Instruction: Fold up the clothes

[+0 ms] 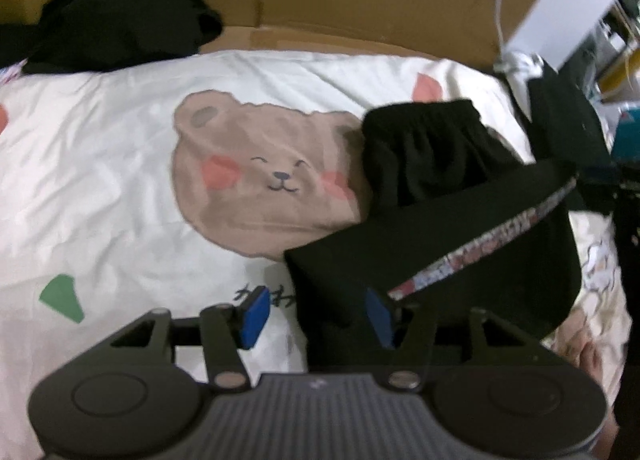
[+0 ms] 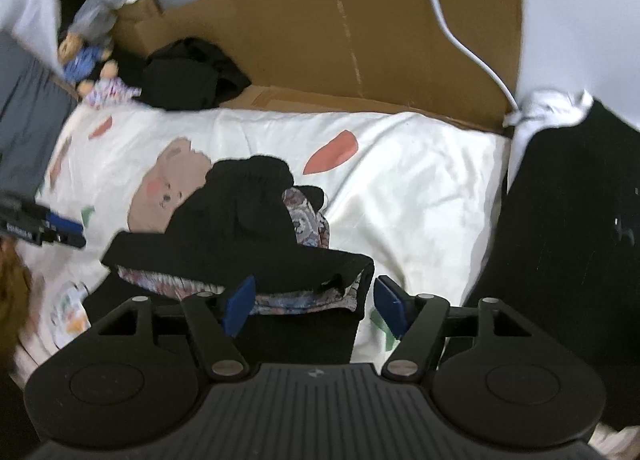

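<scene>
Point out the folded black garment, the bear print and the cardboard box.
folded black garment (image 2: 240,228), right wrist view, its black top layer.
bear print (image 1: 256,176), left wrist view, the face.
cardboard box (image 2: 340,40), right wrist view, its upright wall.

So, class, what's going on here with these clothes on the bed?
A person is folding clothes on a bed with a hand-held gripper in each hand. A black garment with a patterned lining lies partly folded on the bear-print sheet. Both the left gripper and right gripper are open above it, their fingers gripping nothing. Another black garment sits heaped by the cardboard at the back.
</scene>
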